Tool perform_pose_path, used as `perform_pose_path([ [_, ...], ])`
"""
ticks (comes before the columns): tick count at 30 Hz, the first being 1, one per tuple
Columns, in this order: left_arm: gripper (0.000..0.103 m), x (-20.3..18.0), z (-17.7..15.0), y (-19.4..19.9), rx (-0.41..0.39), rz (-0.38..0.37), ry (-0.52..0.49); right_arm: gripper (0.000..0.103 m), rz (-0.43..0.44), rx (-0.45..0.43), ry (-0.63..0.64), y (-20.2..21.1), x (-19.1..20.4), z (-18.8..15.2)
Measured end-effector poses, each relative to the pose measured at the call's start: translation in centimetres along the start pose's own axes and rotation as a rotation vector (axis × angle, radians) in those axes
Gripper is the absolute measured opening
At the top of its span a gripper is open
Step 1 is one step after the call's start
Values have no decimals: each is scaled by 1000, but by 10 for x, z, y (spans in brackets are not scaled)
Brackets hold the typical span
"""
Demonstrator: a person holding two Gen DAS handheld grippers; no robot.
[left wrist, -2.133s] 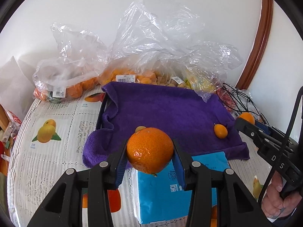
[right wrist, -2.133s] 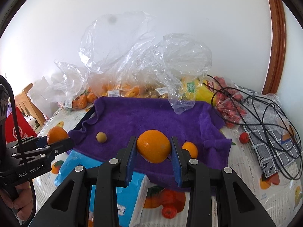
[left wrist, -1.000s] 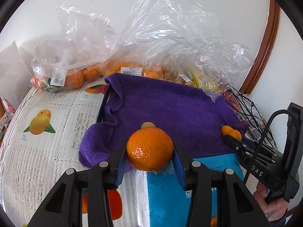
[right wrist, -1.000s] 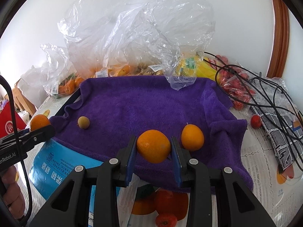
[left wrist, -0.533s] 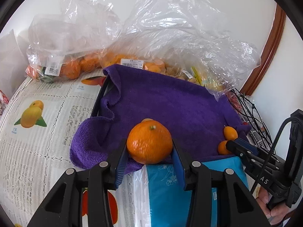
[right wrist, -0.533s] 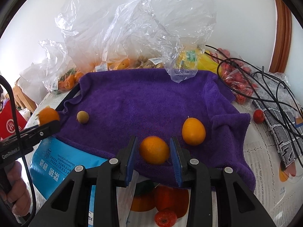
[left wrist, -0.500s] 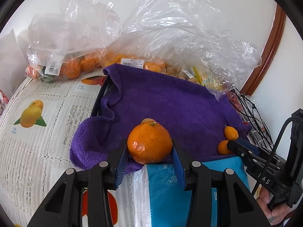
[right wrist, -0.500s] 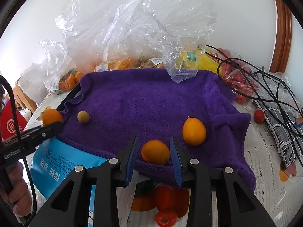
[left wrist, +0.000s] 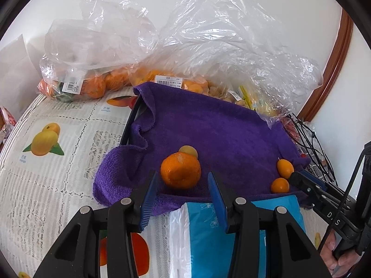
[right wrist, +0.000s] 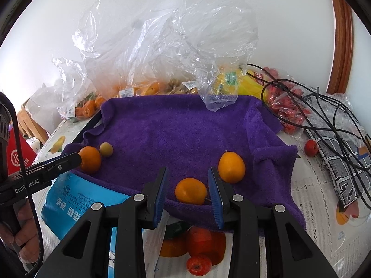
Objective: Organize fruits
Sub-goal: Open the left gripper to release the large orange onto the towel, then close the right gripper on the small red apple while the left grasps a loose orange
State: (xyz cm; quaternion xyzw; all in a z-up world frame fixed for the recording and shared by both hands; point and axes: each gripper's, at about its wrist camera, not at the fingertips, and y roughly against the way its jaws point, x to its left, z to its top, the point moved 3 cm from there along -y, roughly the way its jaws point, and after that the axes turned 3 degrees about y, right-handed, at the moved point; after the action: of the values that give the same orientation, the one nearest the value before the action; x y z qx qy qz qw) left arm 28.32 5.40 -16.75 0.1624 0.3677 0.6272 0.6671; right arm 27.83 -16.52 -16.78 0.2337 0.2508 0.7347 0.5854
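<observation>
A purple towel (left wrist: pixel 231 134) covers a black tray (left wrist: pixel 133 120). A tangerine (left wrist: pixel 180 170) lies on the towel's near edge, just past the tips of my left gripper (left wrist: pixel 182 176). That gripper is open, with a gap on each side of the fruit. A small orange (right wrist: pixel 191 191) rests on the towel between the blue pads (right wrist: pixel 162 185) of my right gripper (right wrist: pixel 188 173), which is open too; the left pad stands clear of it. An oval orange fruit (right wrist: pixel 231 167) and a small tan round fruit (right wrist: pixel 106 149) also lie on the towel.
Clear plastic bags of fruit (left wrist: pixel 97 85) crowd the back along the wall. A blue tissue pack (left wrist: pixel 231 231) lies under both grippers at the near edge. Black cables (right wrist: pixel 324 115), a bag of red fruit (right wrist: pixel 287 111) and a loose red fruit (right wrist: pixel 310 147) lie to the right.
Both grippers came forward and down to the towel's near edge. The tangerine and the small orange, gripped a second ago, now lie on the towel free of the pads.
</observation>
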Motion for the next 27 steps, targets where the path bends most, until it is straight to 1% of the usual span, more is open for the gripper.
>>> perform_pose_path([
  [6,45,1,2,8,-15,-3,14,35,-27,-26,-36,18,-14,0],
  [9,48,0,2,11,-15,-3,10,35,-51,-10,-40,27,-20,-8],
  [11,49,-1,1,13,-15,-7,10,35,-62,8,-36,33,-23,-17],
  [13,50,-3,0,15,-13,-11,6,35,-55,32,-35,37,-24,-29],
  [17,55,-8,-2,18,-15,-19,-16,35,6,81,-27,35,-20,-52],
  [20,56,-11,-4,20,-6,-14,-38,35,3,104,-6,28,-14,-65],
  [24,56,-13,-6,23,-4,-15,-54,33,11,122,27,21,-5,-73],
  [26,57,-14,-9,25,-4,-10,-65,26,-5,129,45,18,-3,-76],
  [27,57,-14,-11,27,-3,-6,-69,25,-12,136,49,16,-2,-77],
])
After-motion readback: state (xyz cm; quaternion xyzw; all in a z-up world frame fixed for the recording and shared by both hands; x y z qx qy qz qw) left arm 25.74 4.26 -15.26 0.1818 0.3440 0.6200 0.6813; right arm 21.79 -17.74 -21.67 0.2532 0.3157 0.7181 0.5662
